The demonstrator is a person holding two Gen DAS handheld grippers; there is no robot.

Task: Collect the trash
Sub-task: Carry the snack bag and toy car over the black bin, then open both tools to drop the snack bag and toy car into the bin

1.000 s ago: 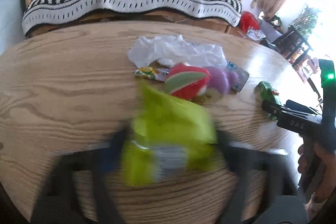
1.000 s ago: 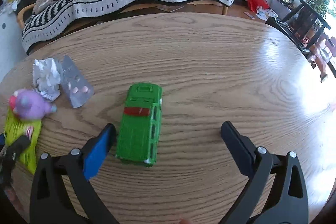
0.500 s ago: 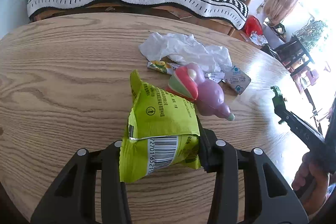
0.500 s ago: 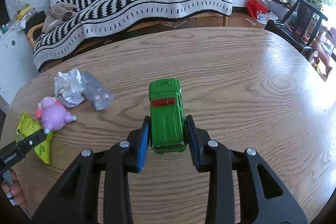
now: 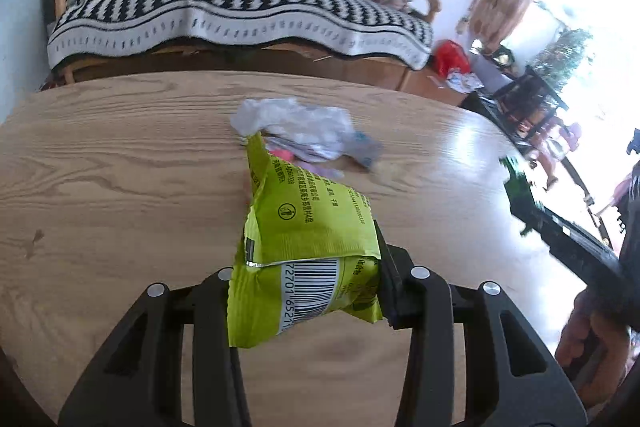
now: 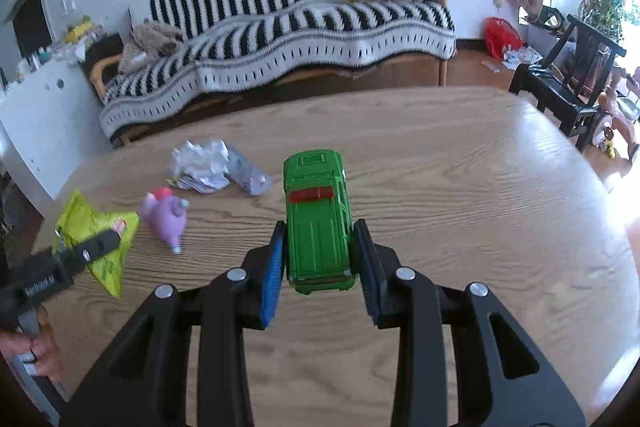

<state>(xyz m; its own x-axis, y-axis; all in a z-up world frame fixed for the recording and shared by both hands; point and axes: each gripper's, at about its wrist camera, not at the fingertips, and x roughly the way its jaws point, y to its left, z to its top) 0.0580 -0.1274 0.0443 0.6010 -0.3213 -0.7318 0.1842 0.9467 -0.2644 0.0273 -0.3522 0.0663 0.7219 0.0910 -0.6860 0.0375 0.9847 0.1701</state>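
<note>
So the left gripper (image 5: 304,291) has its jaws clamped on a lime-green snack wrapper (image 5: 304,239), lower middle of the left wrist view, lifted off the wooden counter (image 5: 120,187). That's the trash piece in hand. It looks feather-light, crinkly and floppy: the top corner sticks up on its own and the film bends around the jaws. I'd guess it's a bit slick too, so pinching across the flat sealed middle like this seems safer than grabbing a loose corner, which could slide out or tear.

Readable stuff: a barcode on the lower flap with digits something like "72701 6521", a little tidy-man litter symbol in a circle, and rows of small dark print that's too blurry for me to read. No brand I can make out.

The right gripper (image 6: 320,263) has its jaws closed on a green toy car (image 6: 318,223) with a red strip on the roof, centre of the right wrist view. Hard, rigid, not really trash imo.

More actual trash sits on the counter, upper middle left of that view: a crumpled white wrapper (image 6: 202,163) and a grey blister pack (image 6: 250,177) touching it. A purple toy (image 6: 166,219) lies nearby.
</note>
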